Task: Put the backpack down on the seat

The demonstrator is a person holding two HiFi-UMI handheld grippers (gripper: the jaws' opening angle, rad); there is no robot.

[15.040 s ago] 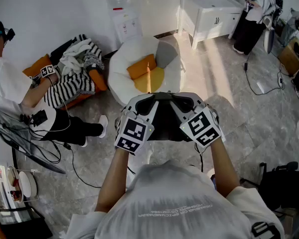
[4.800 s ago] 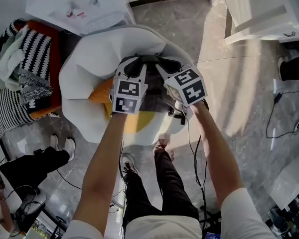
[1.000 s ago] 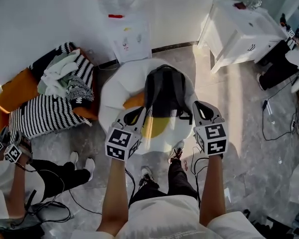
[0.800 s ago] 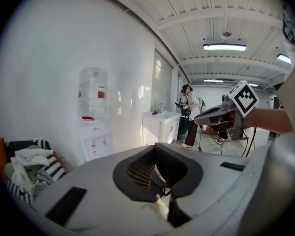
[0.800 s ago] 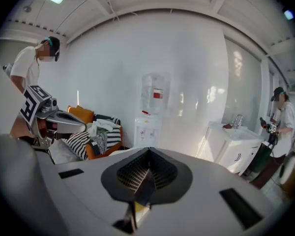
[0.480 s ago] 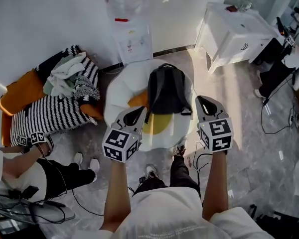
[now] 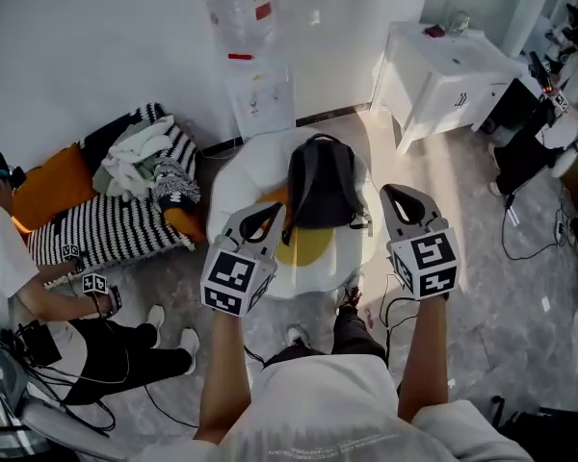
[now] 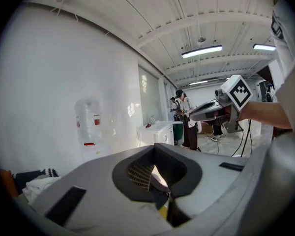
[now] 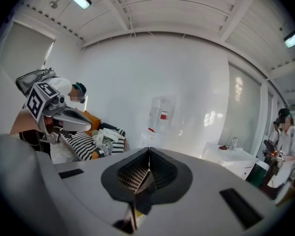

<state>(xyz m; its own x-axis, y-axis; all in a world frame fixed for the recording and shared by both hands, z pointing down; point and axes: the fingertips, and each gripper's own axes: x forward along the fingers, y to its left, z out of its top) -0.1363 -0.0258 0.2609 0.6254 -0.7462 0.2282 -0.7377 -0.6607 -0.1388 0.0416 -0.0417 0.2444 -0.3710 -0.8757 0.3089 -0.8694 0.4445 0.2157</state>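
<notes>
Backpack [image 7: 323, 176]: 1, on seat [image 7: 233, 179] | left gripper [image 7: 268, 212], right gripper [image 7: 395, 194]: closed, empty

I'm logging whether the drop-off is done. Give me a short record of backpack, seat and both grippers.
seat: white, round, yellow centre
backpack: dark, resting on the seat, straps showing
left gripper: fingers shut, empty, clear of the backpack
right gripper: fingers shut, empty, clear of the backpack
task state: backpack down on the seat
</notes>
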